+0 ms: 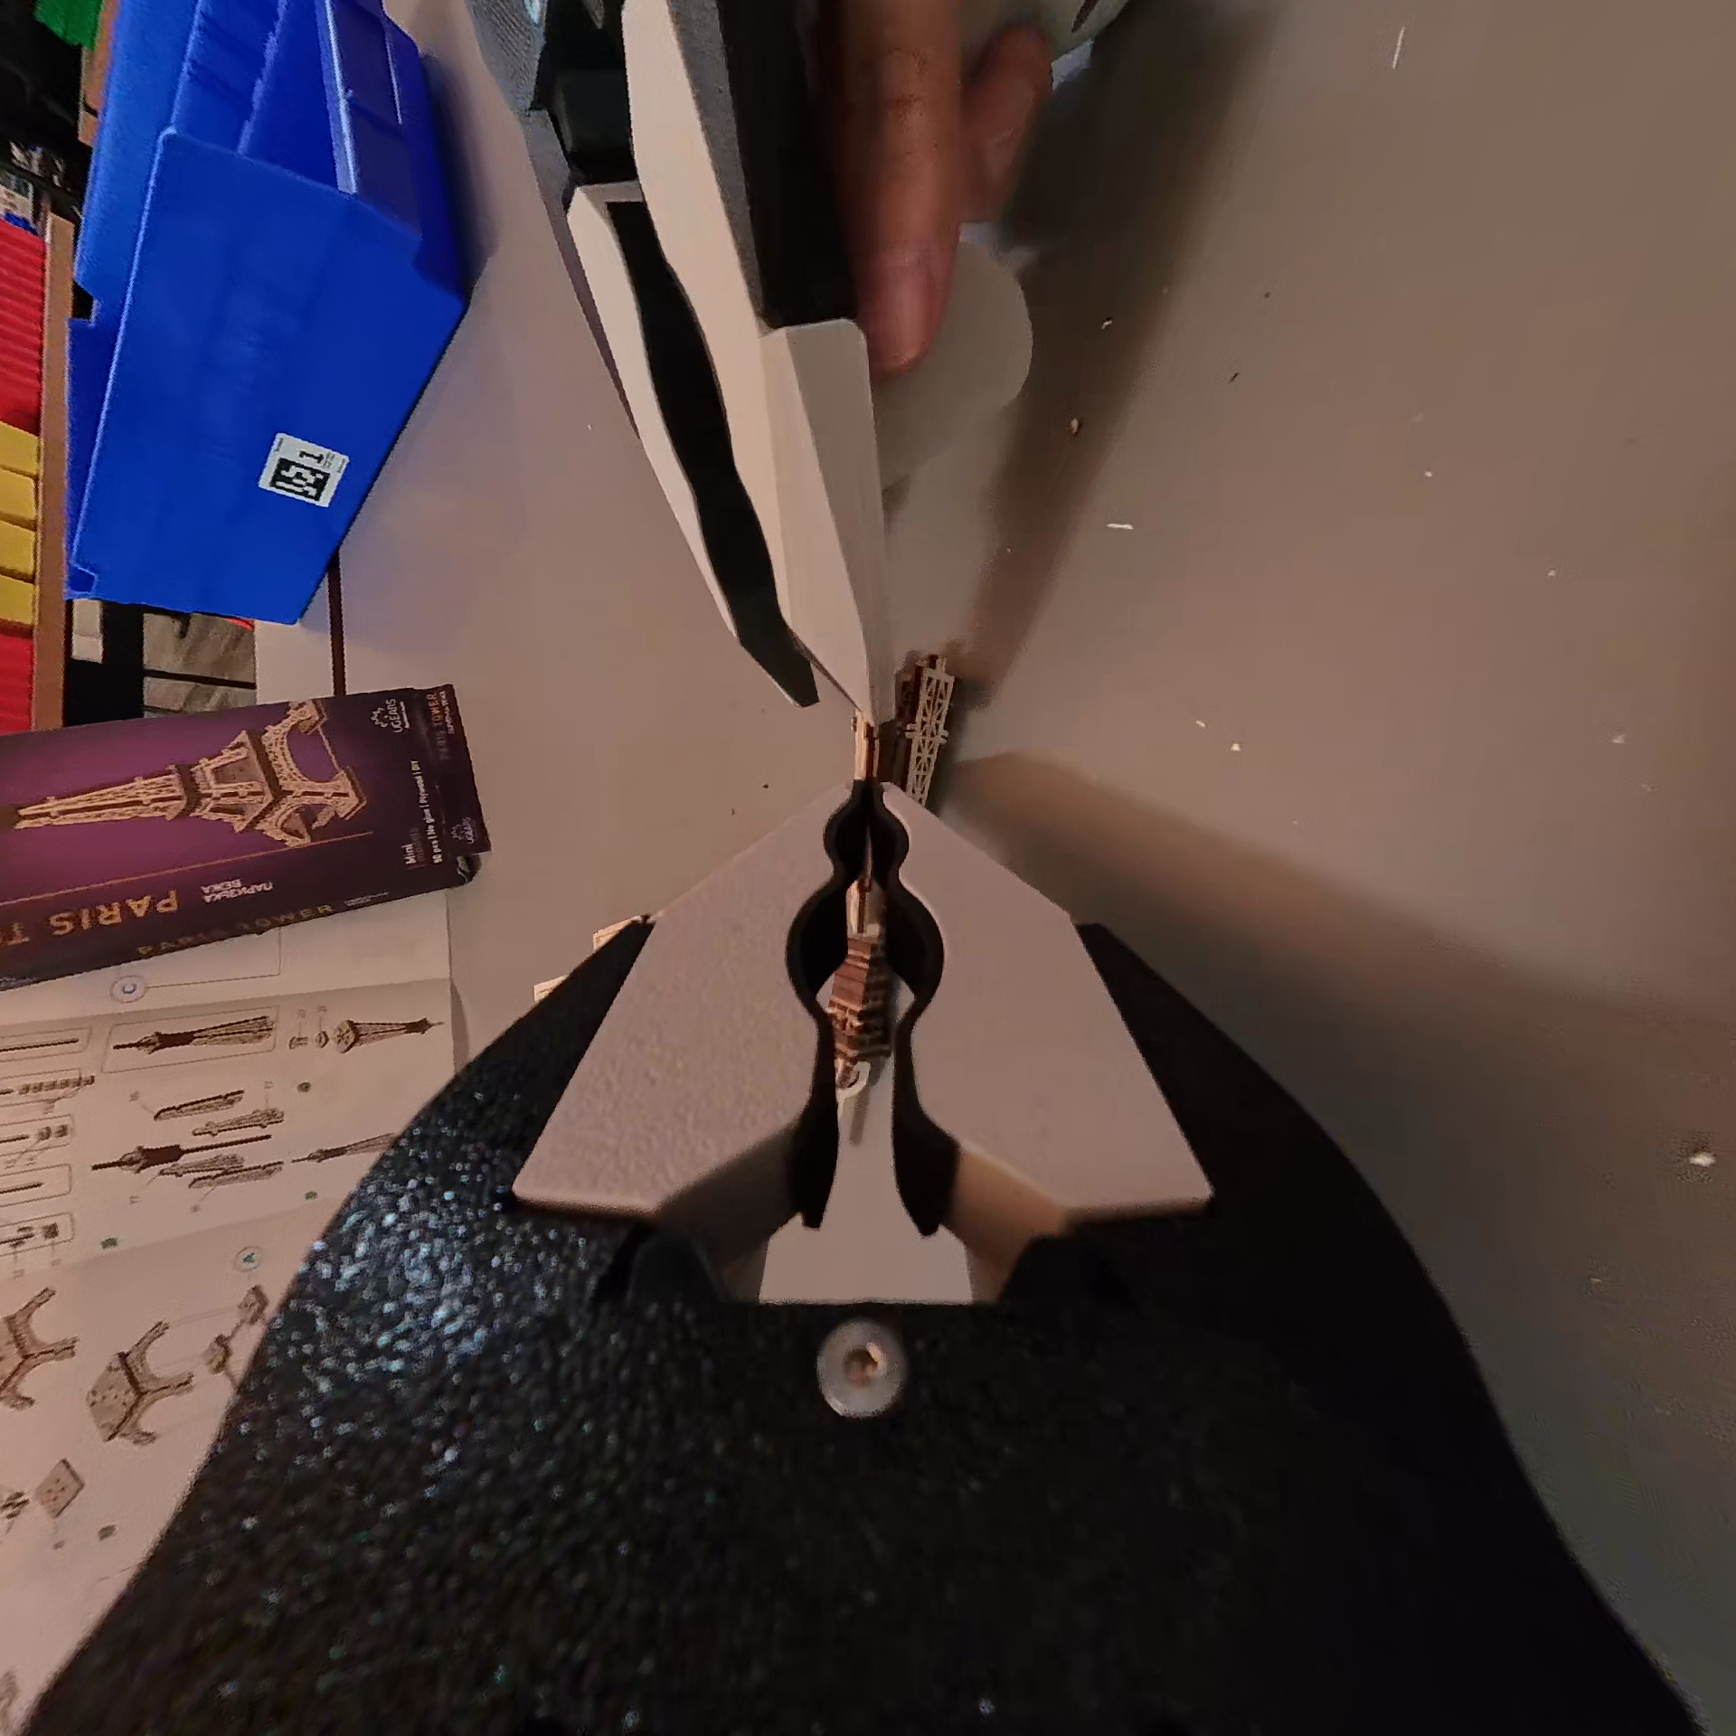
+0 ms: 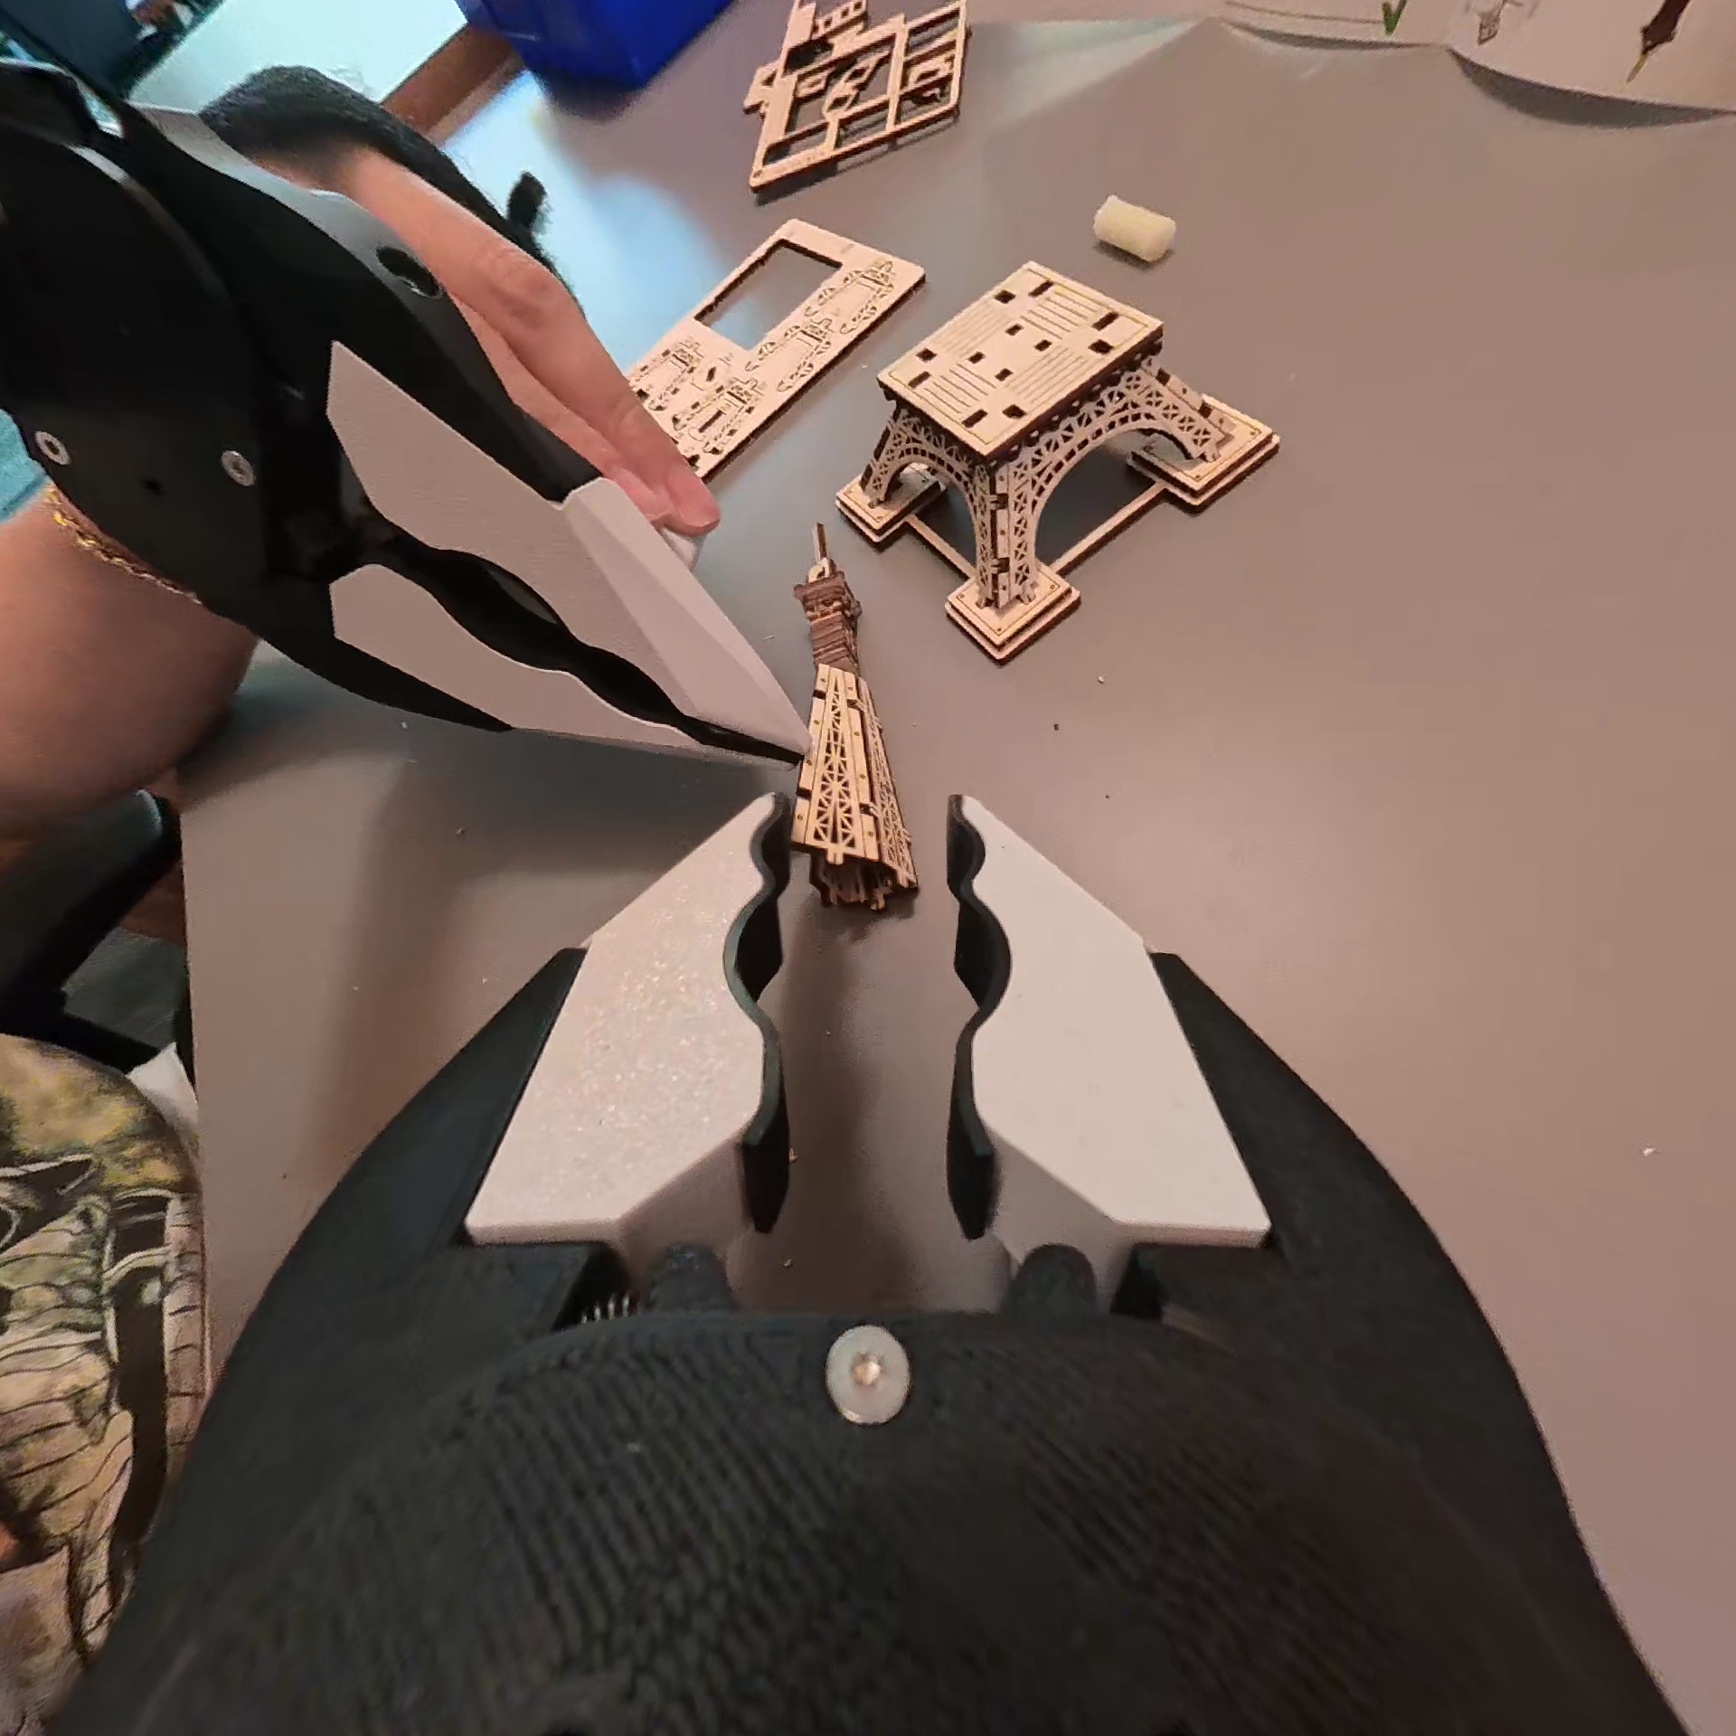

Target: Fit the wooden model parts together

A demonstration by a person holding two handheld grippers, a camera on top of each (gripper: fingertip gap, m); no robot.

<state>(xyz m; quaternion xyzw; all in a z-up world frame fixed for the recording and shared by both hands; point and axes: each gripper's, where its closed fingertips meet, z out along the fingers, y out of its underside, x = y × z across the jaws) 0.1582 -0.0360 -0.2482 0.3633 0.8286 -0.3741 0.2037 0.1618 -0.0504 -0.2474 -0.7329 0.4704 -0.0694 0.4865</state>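
Wood tower base (image 2: 1033, 441) shows only from right gripper (image 2: 869, 817), jaws open; left gripper (image 1: 869, 784), jaws shut, pinches spire (image 2: 850, 751).

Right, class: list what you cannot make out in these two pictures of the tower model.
- Whether the left gripper pinches the spire: its own fingers cover the contact, both views.
- Top parts sheet: cut by the upper edge, right wrist view.
- Purple box: cut by the left edge, left wrist view.

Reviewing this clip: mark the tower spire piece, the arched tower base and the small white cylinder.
tower spire piece (image 2: 850, 751), right wrist view, on its lattice mid-section.
arched tower base (image 2: 1024, 362), right wrist view, on its flat slotted top deck.
small white cylinder (image 2: 1135, 228), right wrist view, on its curved side.
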